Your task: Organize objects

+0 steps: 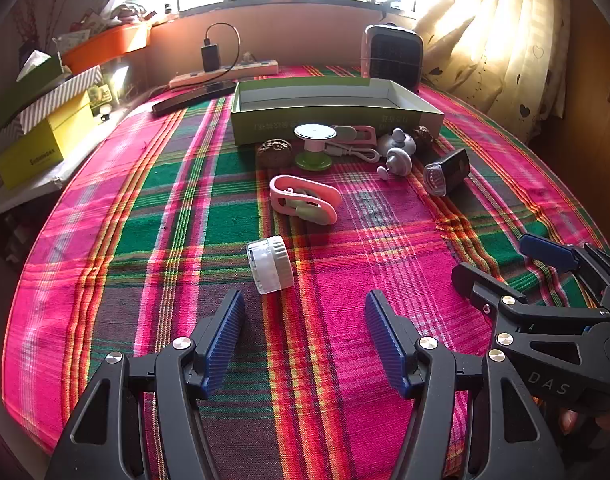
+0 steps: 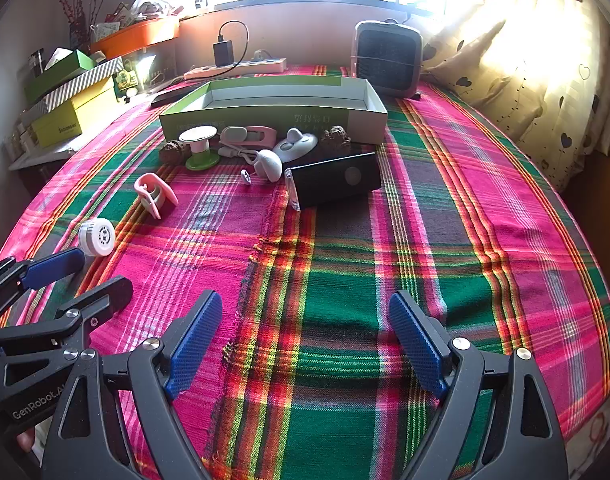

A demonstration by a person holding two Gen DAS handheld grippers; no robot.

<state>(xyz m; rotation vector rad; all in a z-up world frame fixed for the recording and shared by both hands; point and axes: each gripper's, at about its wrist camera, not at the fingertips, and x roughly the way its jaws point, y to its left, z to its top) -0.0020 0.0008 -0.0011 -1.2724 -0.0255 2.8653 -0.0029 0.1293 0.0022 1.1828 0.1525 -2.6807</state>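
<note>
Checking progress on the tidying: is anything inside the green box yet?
No: the green box shows only its bare white inside, and the small items lie on the cloth in front of it.

The cloth (image 2: pixel 345 280) under me is coarse woven plaid, matt, its threads rough and fraying at a seam; my left gripper (image 1: pixel 303 344) and right gripper (image 2: pixel 305 344) are matt black plastic with bright metal rivets, their pads (image 1: pixel 225 340) ribbed blue rubber; the box (image 1: pixel 329 120) is matt green card, white inside; the jar (image 1: pixel 269 266) is frosted plastic with a ribbed lid; the clip (image 1: pixel 305 200) is smooth pink plastic; the power bank (image 2: pixel 333 180) is glossy black; the walnut (image 1: pixel 273 152) looks rough and wrinkled; the curtain (image 1: pixel 505 40) is thin cloth.
</note>
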